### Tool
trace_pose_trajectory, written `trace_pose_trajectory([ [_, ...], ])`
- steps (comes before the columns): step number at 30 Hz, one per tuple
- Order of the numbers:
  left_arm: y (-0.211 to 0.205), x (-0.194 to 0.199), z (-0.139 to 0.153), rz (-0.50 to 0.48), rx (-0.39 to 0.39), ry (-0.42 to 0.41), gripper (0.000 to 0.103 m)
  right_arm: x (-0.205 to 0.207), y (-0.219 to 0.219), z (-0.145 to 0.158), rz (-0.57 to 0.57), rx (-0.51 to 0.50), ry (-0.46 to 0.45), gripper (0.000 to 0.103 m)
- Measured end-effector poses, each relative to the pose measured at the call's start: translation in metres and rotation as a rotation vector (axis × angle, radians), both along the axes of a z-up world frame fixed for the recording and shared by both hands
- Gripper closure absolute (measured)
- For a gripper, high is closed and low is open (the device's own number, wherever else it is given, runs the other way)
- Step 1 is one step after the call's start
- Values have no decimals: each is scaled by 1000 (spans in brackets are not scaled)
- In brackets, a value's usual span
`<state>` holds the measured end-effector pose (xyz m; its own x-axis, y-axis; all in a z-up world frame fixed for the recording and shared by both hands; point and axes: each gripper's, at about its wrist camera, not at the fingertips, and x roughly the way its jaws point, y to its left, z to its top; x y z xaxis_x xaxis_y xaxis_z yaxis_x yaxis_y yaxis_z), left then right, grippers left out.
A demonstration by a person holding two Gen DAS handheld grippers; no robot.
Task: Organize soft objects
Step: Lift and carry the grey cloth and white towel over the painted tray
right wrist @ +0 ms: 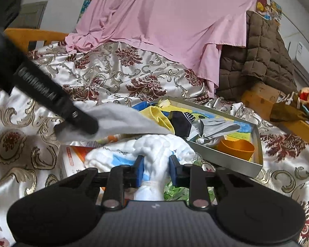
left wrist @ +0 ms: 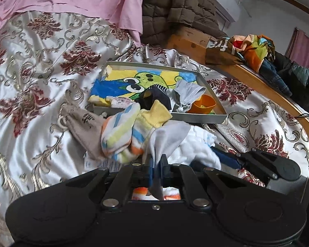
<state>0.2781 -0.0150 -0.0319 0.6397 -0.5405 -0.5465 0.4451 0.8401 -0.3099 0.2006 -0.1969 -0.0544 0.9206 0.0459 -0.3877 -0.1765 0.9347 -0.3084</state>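
White cloth (left wrist: 166,138) between left fingers (left wrist: 150,170)

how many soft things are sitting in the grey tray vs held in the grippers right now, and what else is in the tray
In the grey tray:
cartoon towel: 1
dark navy sock: 1
grey sock: 1
orange cup, not soft: 1
Held:
pale grey-white cloth in the left gripper: 1
fluffy white cloth in the right gripper: 1
Total: 5 soft, 6 with the cup.
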Motion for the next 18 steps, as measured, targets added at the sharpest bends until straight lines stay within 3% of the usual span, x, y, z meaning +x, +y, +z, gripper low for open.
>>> trace_pose_trajectory([
  [18,8,-29,10,125,117,48,96,-6,-9,9,-49,23,0,80],
])
